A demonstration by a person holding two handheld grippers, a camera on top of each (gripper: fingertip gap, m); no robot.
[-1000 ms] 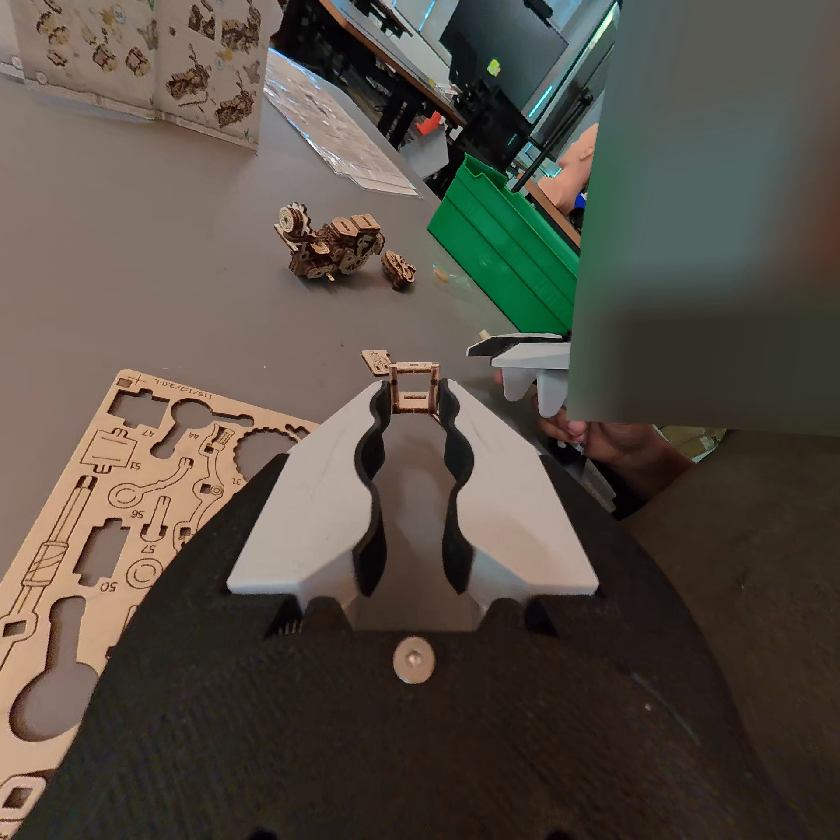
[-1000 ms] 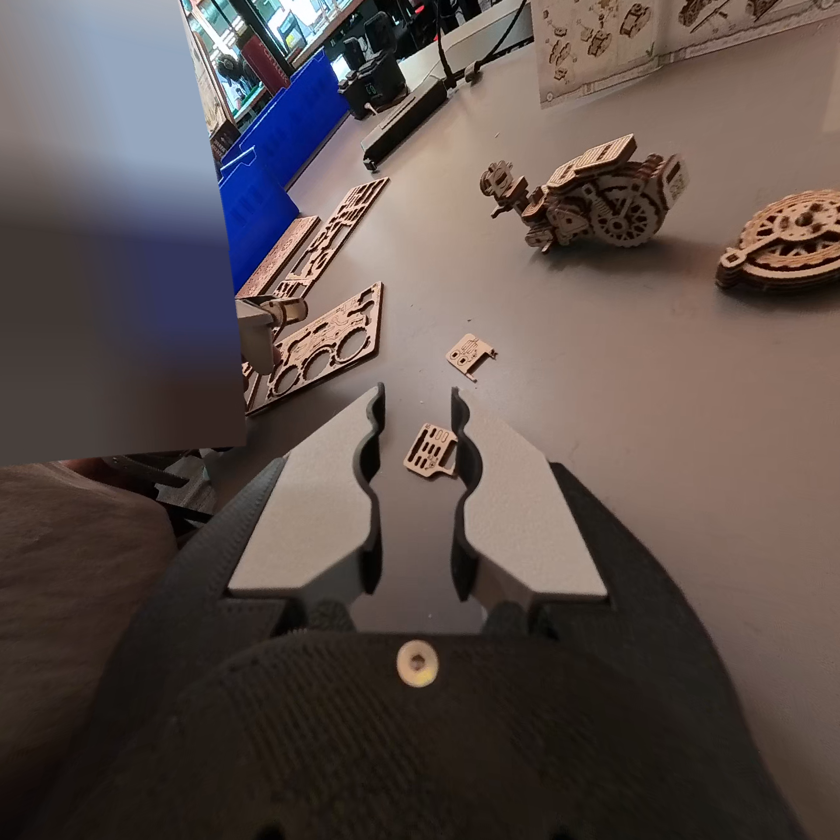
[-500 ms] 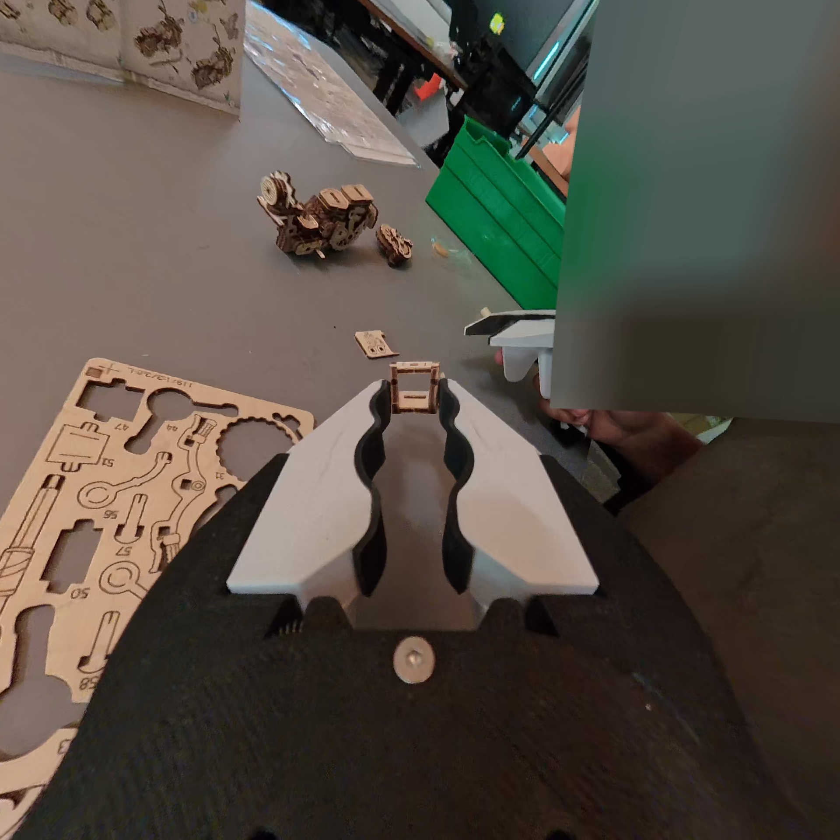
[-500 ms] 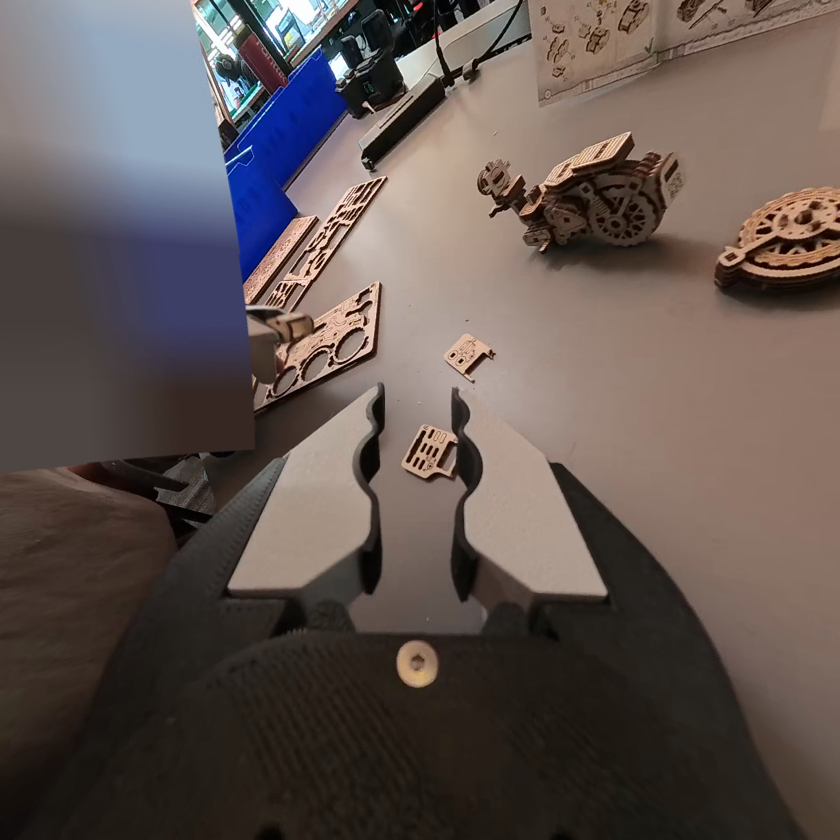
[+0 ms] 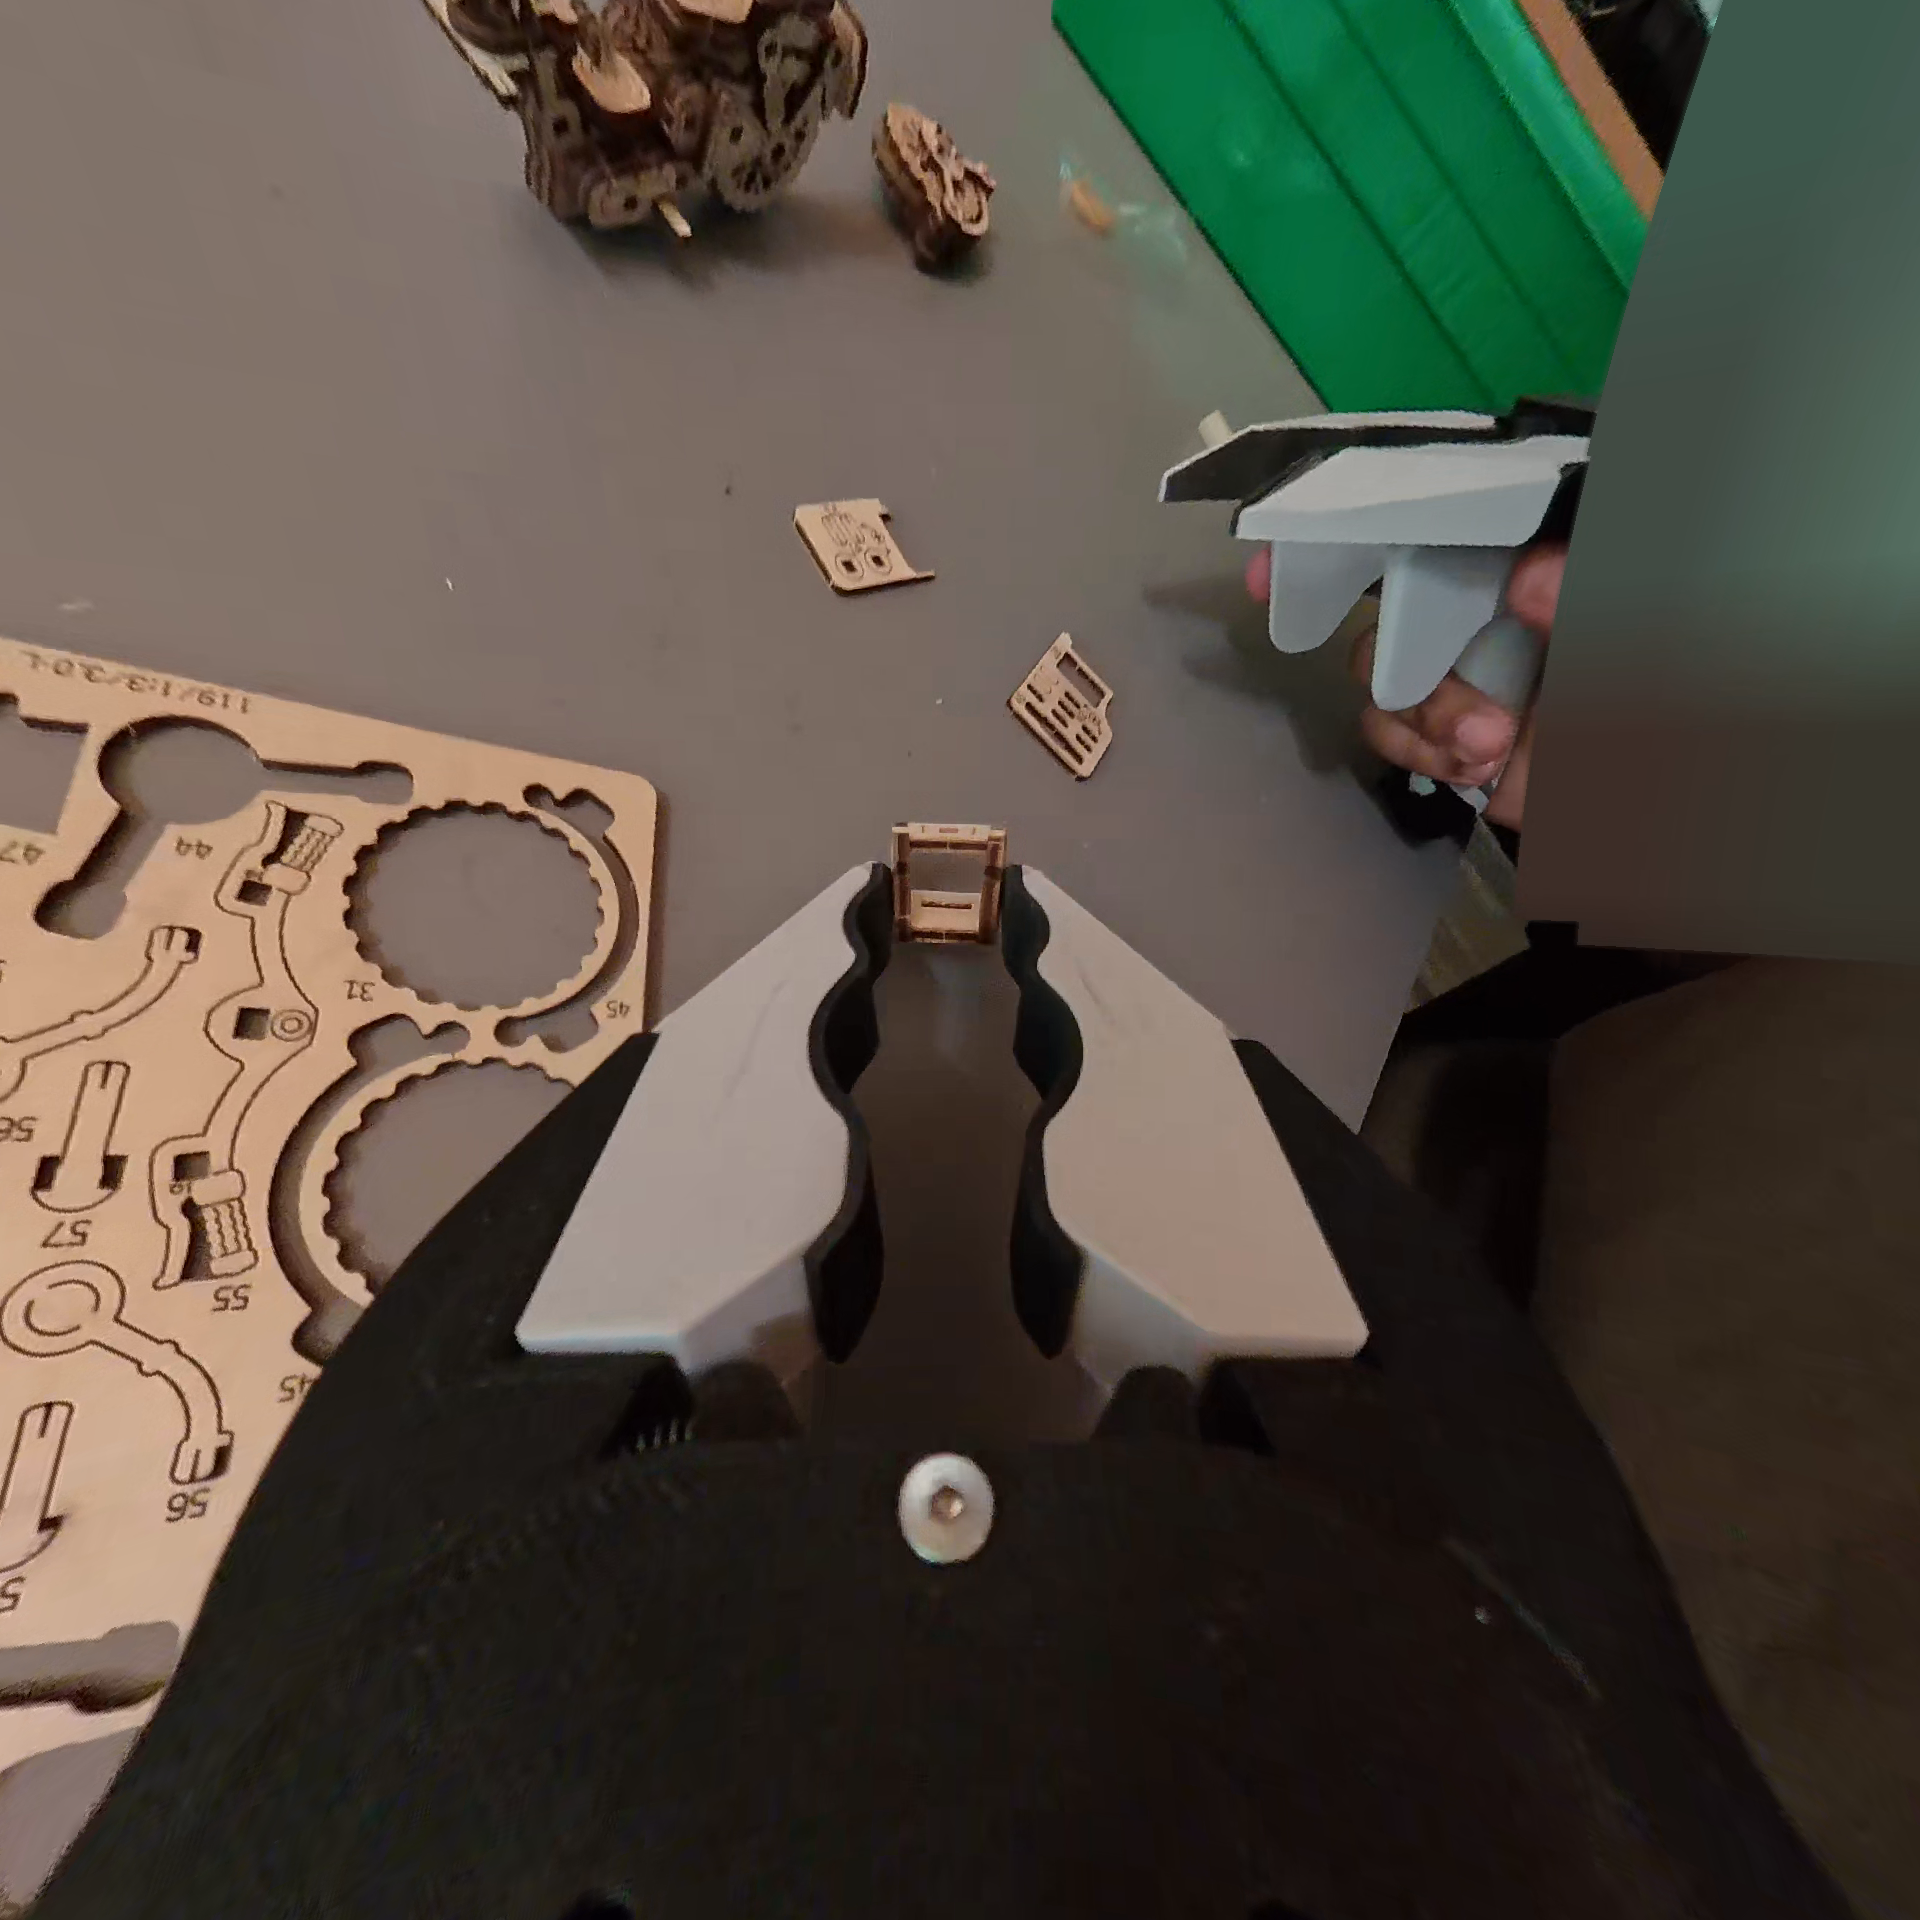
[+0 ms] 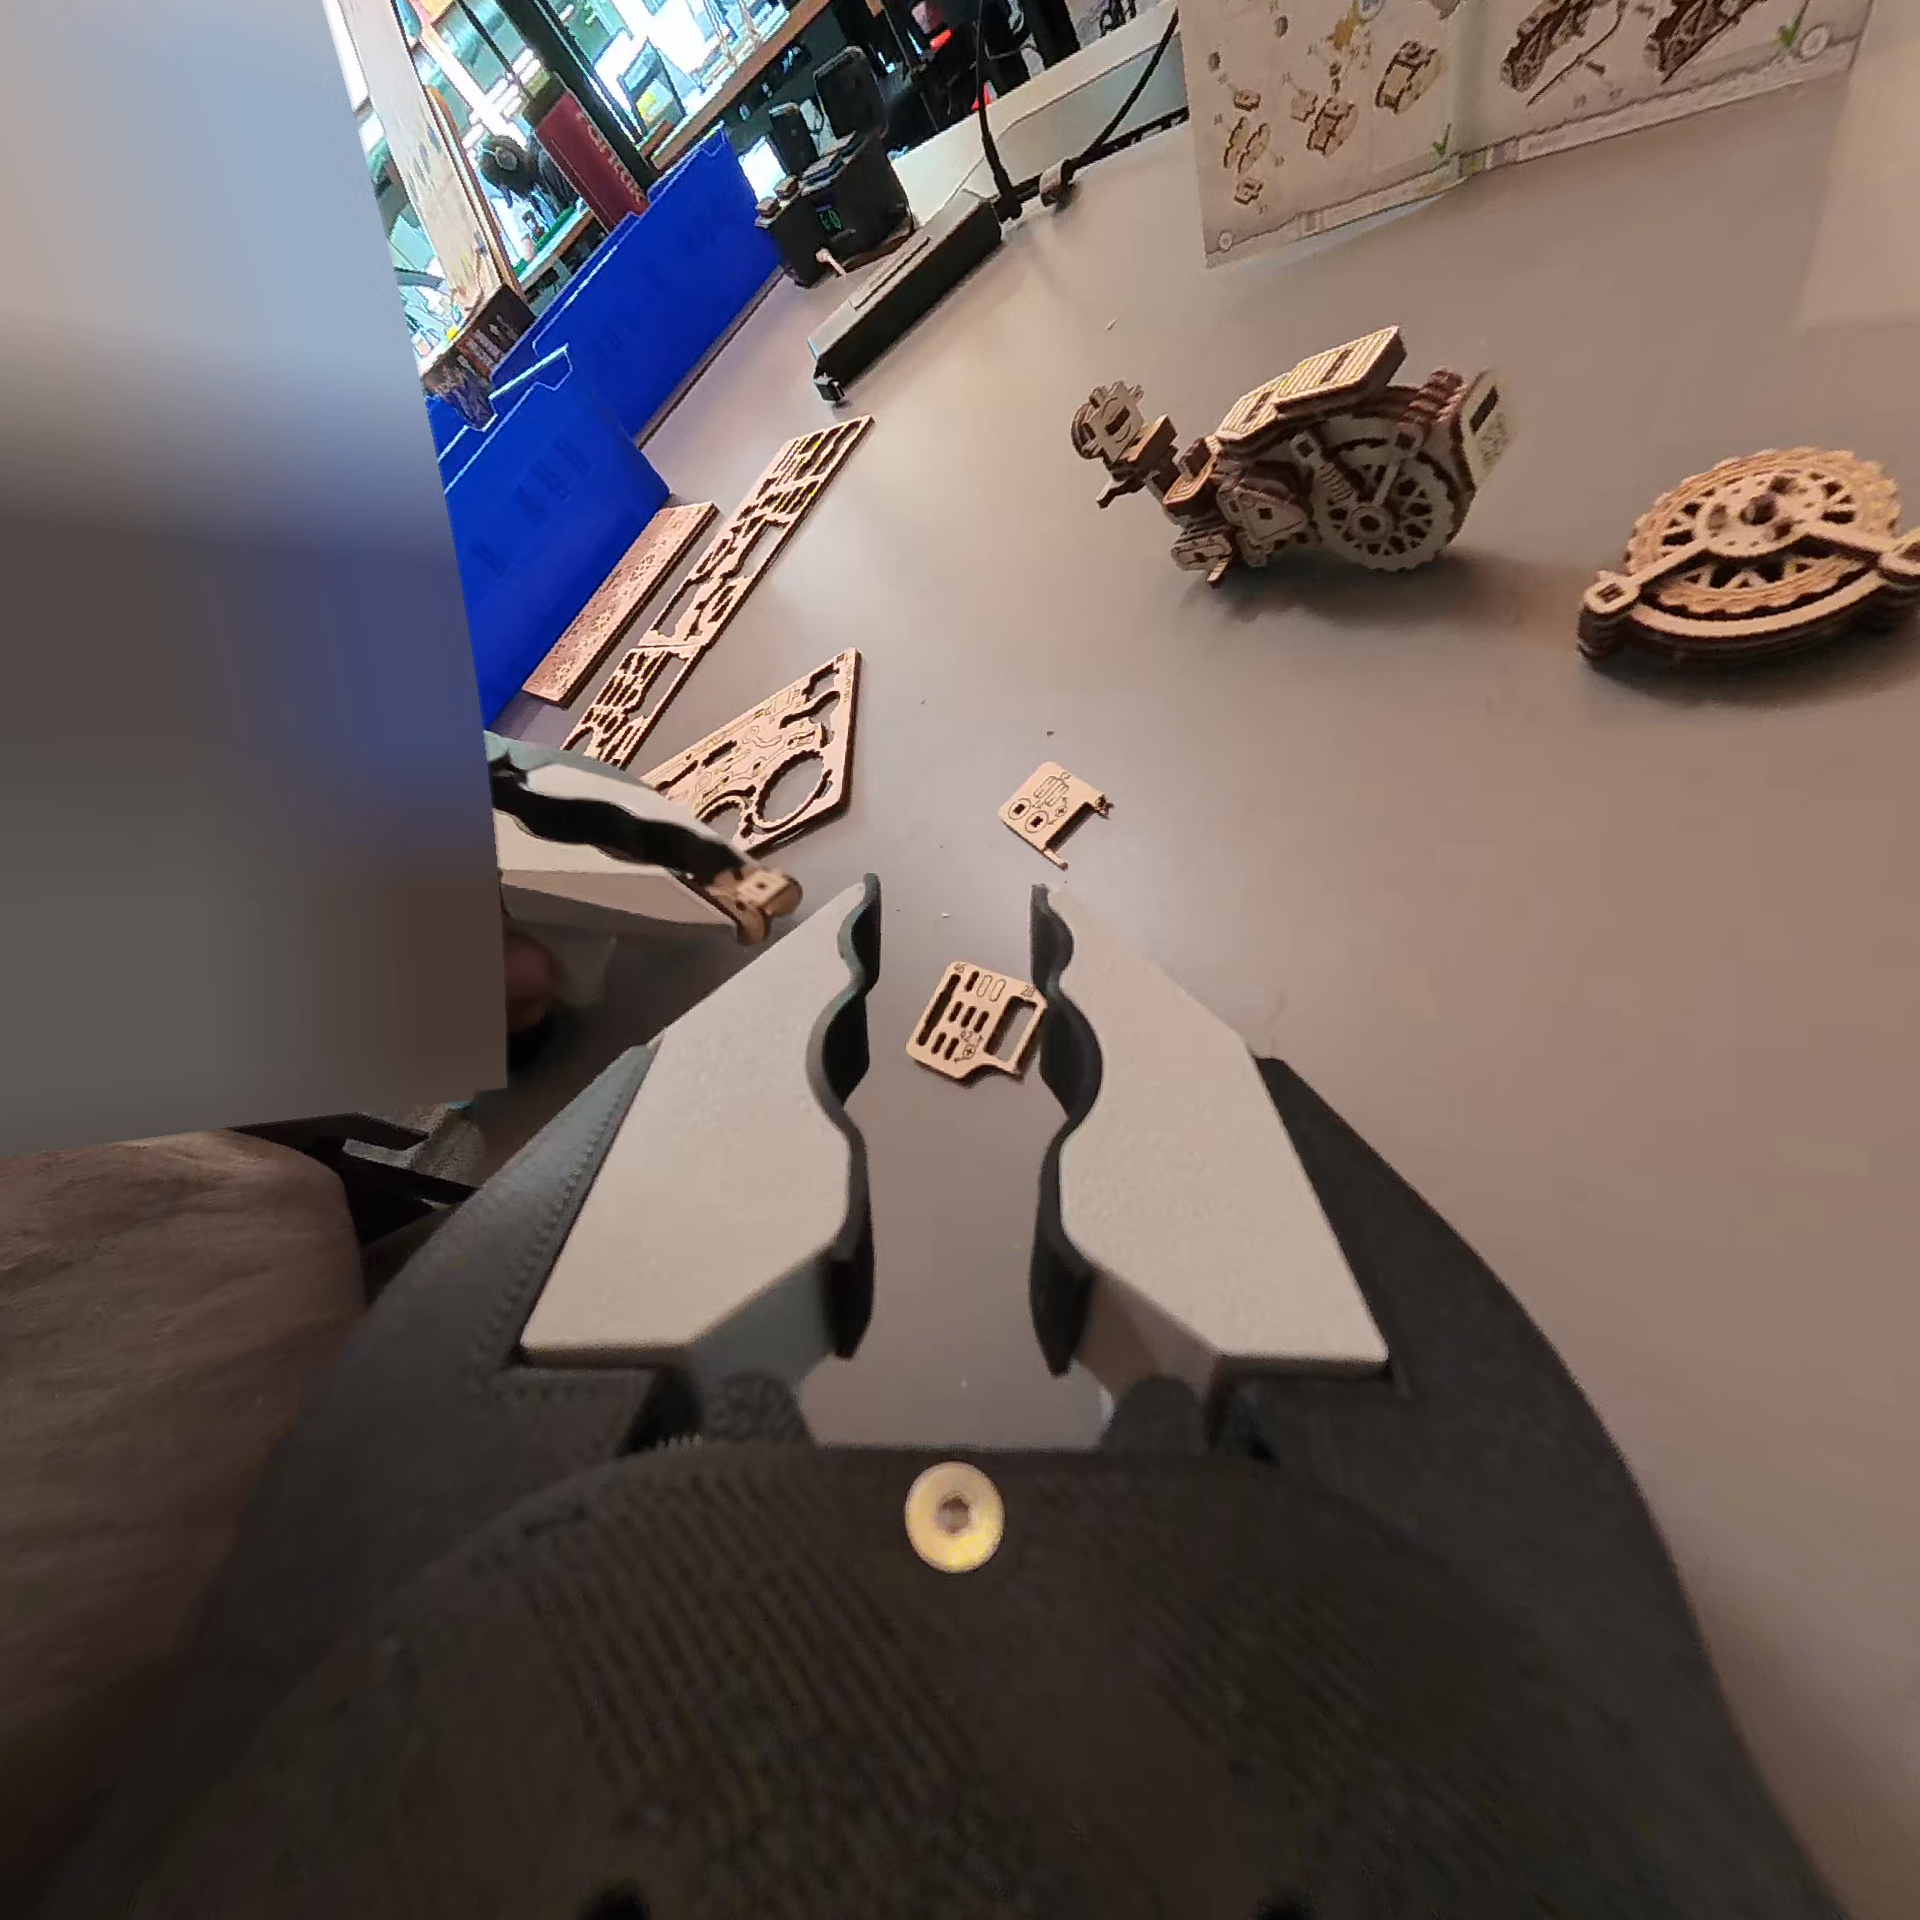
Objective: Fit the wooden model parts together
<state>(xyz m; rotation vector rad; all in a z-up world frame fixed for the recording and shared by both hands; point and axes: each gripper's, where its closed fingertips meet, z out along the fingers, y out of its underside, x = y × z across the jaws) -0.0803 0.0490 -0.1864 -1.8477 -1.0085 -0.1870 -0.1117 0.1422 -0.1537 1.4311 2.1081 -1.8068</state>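
My left gripper [image 5: 951, 883] is shut on a small square wooden frame part [image 5: 951, 906], held at the fingertips above the grey table. It also shows in the right wrist view [image 6: 764, 894], just left of my right fingertips. My right gripper [image 6: 956, 914] is open and empty, low over the table. A flat slotted wooden part [image 6: 977, 1023] lies on the table between its fingers, close to the right finger; it also shows in the left wrist view [image 5: 1062, 707]. A second flat part [image 6: 1051, 810] [image 5: 862, 548] lies a little farther out.
A punched-out wooden sheet [image 5: 312, 987] lies left of my left gripper, with more sheets [image 6: 769, 769] behind. A half-built wooden model [image 6: 1309, 468] and a wheel assembly [image 6: 1756, 561] stand farther out. A green bin [image 5: 1351, 187], a blue bin [image 6: 582, 416] and an instruction sheet [image 6: 1507, 104] edge the table. The left gripper's tips are roughly 11 cm from the right gripper's.
My left gripper has moved forward and lower with the frame part, closer to my right gripper and the slotted part. My right gripper has hardly moved.
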